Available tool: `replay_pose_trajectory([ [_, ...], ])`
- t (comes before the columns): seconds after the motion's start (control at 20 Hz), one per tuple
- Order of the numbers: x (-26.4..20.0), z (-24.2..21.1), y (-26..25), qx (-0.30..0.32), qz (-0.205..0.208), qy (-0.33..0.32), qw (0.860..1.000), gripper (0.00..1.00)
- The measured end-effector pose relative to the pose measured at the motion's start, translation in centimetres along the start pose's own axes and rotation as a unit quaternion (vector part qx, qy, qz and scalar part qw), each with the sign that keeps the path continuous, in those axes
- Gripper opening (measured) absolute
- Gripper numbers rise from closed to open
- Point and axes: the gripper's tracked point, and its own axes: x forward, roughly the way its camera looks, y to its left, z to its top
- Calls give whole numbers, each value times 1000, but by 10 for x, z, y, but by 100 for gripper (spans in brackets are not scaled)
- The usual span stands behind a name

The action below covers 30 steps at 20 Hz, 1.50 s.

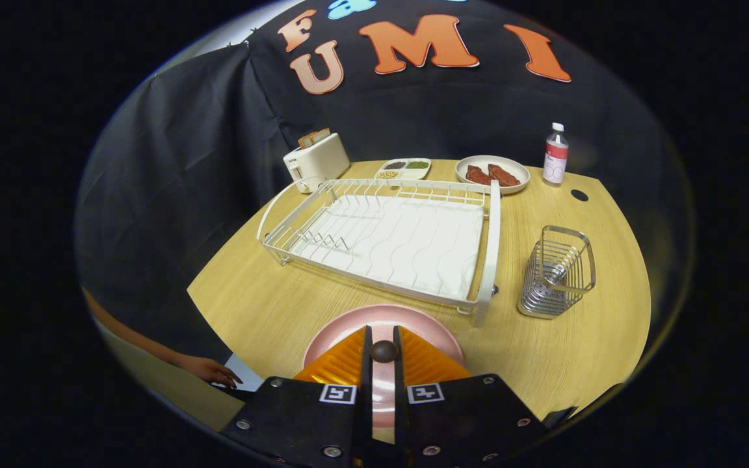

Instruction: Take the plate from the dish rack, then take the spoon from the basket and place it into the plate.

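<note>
A pink plate [381, 320] lies on the wooden table [576, 351], just in front of the white dish rack [491, 234], whose slots hold nothing. My gripper [383, 342] hovers over the plate with its fingers nearly together. Pinched between them is a small dark rounded piece, the end of the spoon [383, 351] seen head-on; the rest of the spoon is hidden by the fingers. The wire basket [556, 273] stands to the right of the rack, well beyond my fingers.
At the table's far side stand a white toaster [316, 162], a small divided tray [404, 169], a plate of meat [493, 174] and a bottle [555, 156]. A person's hand [209, 370] rests at the table's near left corner.
</note>
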Motion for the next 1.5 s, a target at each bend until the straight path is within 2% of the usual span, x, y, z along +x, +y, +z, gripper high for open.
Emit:
replay_pose_trajectory([
  [0.2,2,-12,-15,38,-13,2,999,22],
  [0.3,7,-16,-17,69,-9,5,998,22],
  [0.35,9,-19,-25,67,-23,15,997,22],
  [0.45,10,-23,-39,50,-54,23,997,31],
  [0.5,9,-23,-45,36,-70,23,997,39],
  [0.75,4,-8,-58,-8,-107,11,994,60],
  [0.9,-5,4,-74,-20,-143,2,989,78],
  [1.0,-11,11,-78,-15,-149,-6,989,83],
  [1.2,-34,51,-73,-20,-155,-54,986,89],
  [1.5,-74,144,-51,-21,-151,-167,974,90],
])
